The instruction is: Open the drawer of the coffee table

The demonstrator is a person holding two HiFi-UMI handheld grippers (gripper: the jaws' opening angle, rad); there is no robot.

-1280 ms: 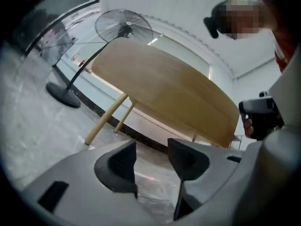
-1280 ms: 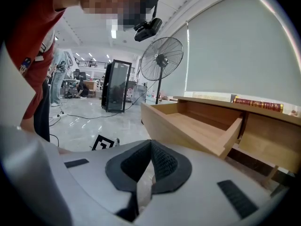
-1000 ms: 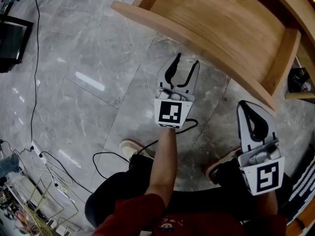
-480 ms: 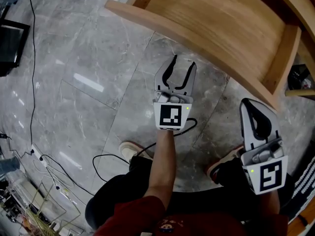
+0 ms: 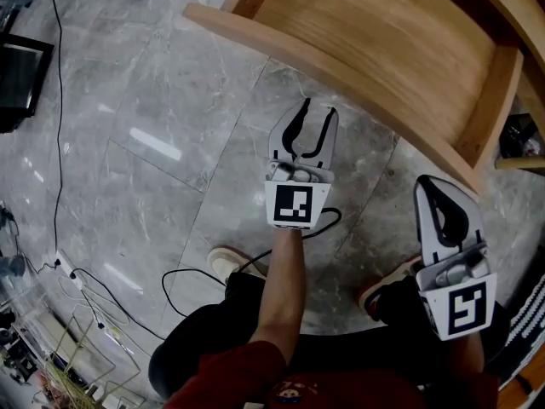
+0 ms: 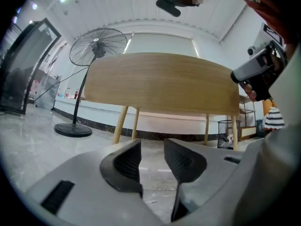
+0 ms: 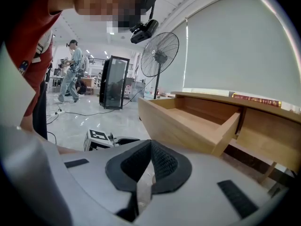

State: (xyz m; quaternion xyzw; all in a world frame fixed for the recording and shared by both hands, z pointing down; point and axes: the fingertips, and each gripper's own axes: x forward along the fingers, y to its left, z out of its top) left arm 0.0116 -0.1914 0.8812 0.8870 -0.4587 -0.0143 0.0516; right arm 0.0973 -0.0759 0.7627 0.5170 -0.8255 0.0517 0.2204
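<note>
Narrower now than a second ago, the left gripper's jaws have just been closing, yet a gap remains and only bare floor shows between them. Nothing else has shifted: both grippers sit where they were, and the drawer lies at the same spot in the head view.

That drawer stands pulled well out of the coffee table, its curved front panel toward the person and its wooden floor open to view, with nothing inside that can be seen. From the right gripper view its side wall and inner corner are plain, and the table top runs on behind it.

Neither gripper touches it. The left gripper is short of the front panel, pointing level at it, so its own view shows the panel broad ahead and the table legs below. The right gripper hangs lower and to the right, near the drawer's corner but apart from it, with its jaws pressed together on nothing.

As I judge it, the opening itself is done. What may remain is small: perhaps a last pull if the drawer has travel left, which cannot be told, and then drawing the grippers away.
</note>
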